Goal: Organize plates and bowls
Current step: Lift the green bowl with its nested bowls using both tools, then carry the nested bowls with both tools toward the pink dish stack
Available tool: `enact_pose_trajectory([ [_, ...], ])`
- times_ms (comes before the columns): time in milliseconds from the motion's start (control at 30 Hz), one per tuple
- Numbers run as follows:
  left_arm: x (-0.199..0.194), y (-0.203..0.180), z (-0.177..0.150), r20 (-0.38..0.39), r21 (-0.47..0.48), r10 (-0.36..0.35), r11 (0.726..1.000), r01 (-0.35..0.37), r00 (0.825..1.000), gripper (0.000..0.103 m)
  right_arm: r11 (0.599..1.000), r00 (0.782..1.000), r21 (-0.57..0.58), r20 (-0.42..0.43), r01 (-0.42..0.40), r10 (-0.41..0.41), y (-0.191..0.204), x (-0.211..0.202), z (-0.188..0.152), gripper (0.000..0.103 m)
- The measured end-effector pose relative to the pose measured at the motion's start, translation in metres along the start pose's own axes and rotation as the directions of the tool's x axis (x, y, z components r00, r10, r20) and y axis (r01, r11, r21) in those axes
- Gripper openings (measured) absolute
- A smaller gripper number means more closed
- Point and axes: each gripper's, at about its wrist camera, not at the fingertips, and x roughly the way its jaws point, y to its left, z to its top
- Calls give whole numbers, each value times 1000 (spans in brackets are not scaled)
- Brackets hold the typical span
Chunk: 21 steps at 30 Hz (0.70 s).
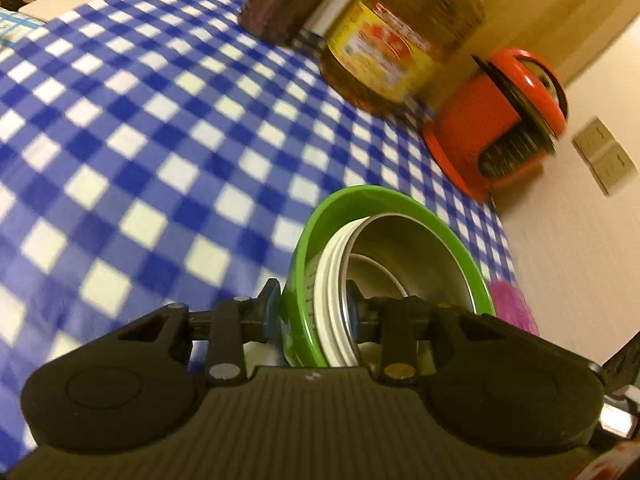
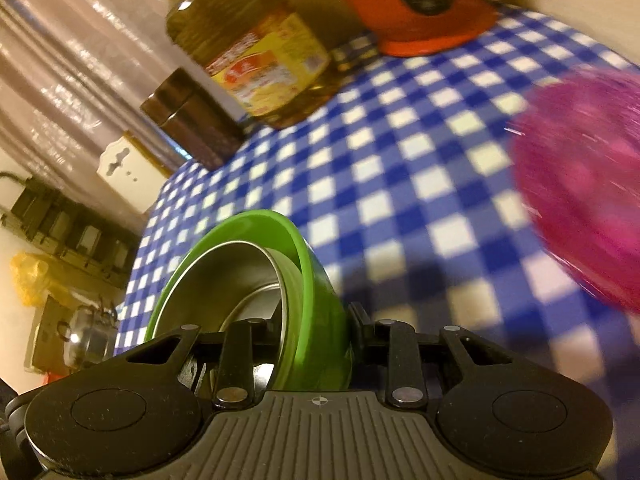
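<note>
A green bowl point(image 1: 316, 236) holds nested white and steel dishes point(image 1: 404, 240) inside it. My left gripper point(image 1: 312, 308) is shut on the stack's near rim, one finger outside the green wall, one inside. My right gripper point(image 2: 316, 332) is shut on the opposite rim of the same green bowl point(image 2: 316, 280), with the steel bowl point(image 2: 224, 276) inside. The stack is tilted above the blue checked tablecloth point(image 1: 140, 140). A pink bowl point(image 2: 580, 208), blurred, is at the right in the right wrist view.
A large oil jar with a yellow label point(image 1: 396, 36), a dark brown canister point(image 1: 288, 0) and an orange appliance point(image 1: 496, 128) stand along the table's far side near the wall. A pink edge point(image 1: 512, 304) shows behind the stack.
</note>
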Motion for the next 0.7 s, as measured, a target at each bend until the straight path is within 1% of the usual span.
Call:
enact_pose_trajectory([
  [200,-13,-20,-35,-44,28,-17,999,18,999,29,998,999,48,8,35,-35,-25,-44,-22,30],
  [367,-23,-34,-62,-73,53,-27,998,31,997,29,996,998,66,17,52,-54,-40,-73,-36,30],
  [500,-27,-44,-81,-99,64,-28,997,34,995,29,994,997,79,14,69,-70,-51,-89,-44,30],
  [700,-32,-54,-98,-125,86,-35,995,46,992,29,993,996,92,18,80,-82,-64,-110,-54,30],
])
